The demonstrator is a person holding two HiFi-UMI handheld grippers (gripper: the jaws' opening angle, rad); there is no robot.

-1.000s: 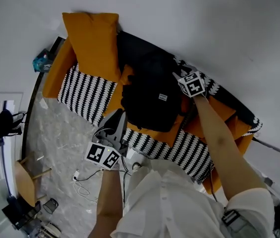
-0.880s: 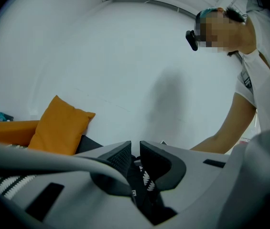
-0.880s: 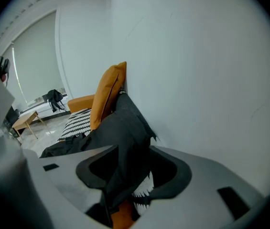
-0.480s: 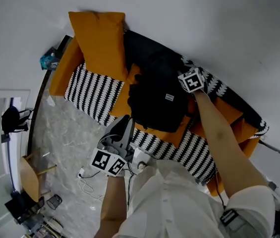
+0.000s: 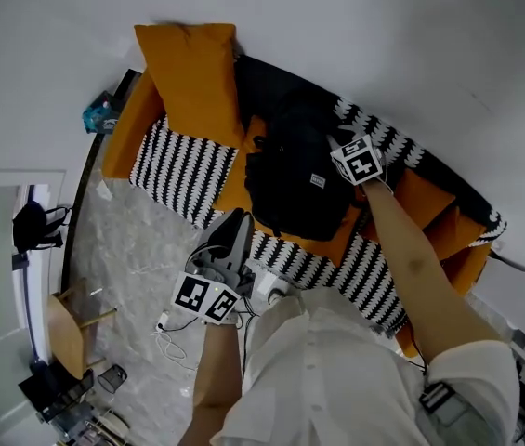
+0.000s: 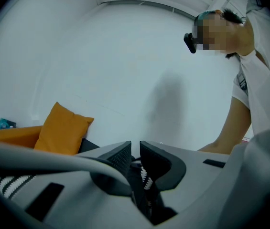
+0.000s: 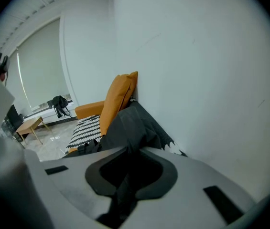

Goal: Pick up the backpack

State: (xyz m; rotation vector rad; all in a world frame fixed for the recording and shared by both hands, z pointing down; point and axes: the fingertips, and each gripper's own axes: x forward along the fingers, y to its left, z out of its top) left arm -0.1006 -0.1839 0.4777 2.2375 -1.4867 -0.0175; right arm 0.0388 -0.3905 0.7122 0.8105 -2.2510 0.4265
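A black backpack [image 5: 290, 189] lies on the seat of an orange sofa [image 5: 130, 124], leaning toward the backrest. My right gripper [image 5: 339, 142] is at the backpack's upper right edge. Its jaws have just been closing, and in the right gripper view my right gripper [image 7: 131, 149] is shut on a fold of the backpack's black fabric [image 7: 130, 123]. My left gripper [image 5: 242, 219] hovers over the sofa's front edge, below the backpack and apart from it. In the left gripper view my left gripper [image 6: 135, 149] is shut with nothing between the pads.
A large orange cushion [image 5: 192, 82] stands at the sofa's left end, and a black-and-white zigzag throw [image 5: 174, 170] covers the seat. The white wall rises right behind the sofa. Cables [image 5: 171, 328] and a small wooden table [image 5: 67, 328] are on the floor at left.
The right gripper has shifted a little along the backpack's top edge. The left gripper has risen slightly toward the sofa's front edge.
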